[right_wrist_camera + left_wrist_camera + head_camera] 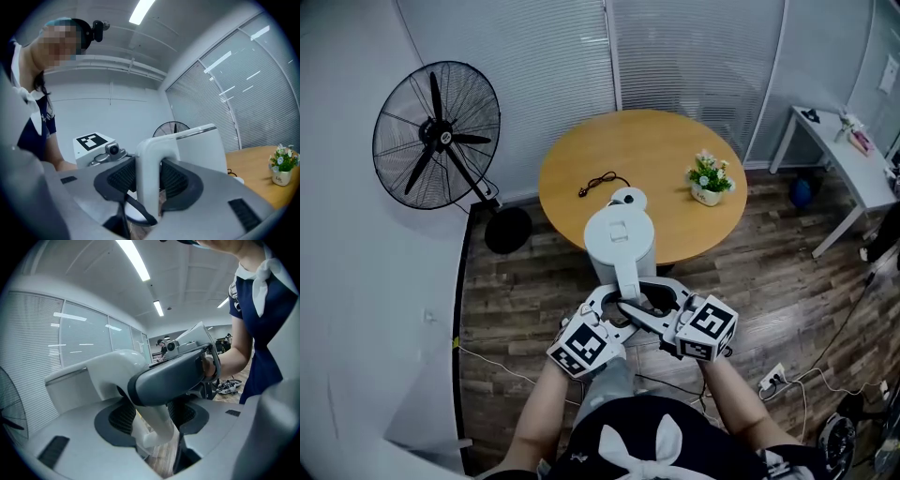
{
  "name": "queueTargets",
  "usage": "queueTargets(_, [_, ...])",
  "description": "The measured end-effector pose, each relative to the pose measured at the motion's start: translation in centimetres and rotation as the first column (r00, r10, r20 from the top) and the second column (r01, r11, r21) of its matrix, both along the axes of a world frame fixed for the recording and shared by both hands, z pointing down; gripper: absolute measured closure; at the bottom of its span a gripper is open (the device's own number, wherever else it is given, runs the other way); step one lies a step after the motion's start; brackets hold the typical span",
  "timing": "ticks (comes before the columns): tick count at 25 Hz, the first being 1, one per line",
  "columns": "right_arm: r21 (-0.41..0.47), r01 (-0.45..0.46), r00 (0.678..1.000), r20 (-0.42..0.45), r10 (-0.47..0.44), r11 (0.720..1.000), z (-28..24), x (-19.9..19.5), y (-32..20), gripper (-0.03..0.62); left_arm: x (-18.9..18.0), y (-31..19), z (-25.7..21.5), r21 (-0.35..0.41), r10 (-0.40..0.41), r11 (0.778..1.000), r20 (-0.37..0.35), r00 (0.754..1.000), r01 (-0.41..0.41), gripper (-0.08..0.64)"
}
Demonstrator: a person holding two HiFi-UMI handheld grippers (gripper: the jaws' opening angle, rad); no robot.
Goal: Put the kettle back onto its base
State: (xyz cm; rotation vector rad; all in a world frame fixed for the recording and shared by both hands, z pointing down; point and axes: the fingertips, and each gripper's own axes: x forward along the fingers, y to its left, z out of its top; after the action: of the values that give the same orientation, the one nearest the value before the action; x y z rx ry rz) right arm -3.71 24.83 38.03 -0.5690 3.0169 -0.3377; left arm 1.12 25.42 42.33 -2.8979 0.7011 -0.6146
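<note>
Kettle (620,242): white plastic, smooth, semi-gloss, with a thin bright metal band under the lid edge in the right gripper view. Base (628,198): same smooth white plastic. Bench (581,155): round top, light wood look, smooth satin finish. Cord (602,182) near the bench's middle: black, rubbery look. Flower pot (707,195) by the bench's right edge: white, glossy. Left claw (152,418) and right claw (150,183): grey matt plastic shells. Pads (123,177): black, finely ribbed, rubber-like. Marker cubes (584,347): white matt faces, black print. Floor (520,300): dark wood planks, low sheen. Fan (438,134): black metal wire cage, slight gloss. Side table (834,150): white, smooth.
</note>
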Motion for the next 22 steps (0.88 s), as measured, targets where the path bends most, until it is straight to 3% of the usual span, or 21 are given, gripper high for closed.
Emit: queueTargets(22, [-0.015, -0.129, 0.99, -0.06, 0.128, 0.992, 1.2, -4.2, -17.4, 0.413, -4.4, -16.6, 0.8, -0.02, 0.139, 0.99, -0.003, 0.99, -0.139, 0.334])
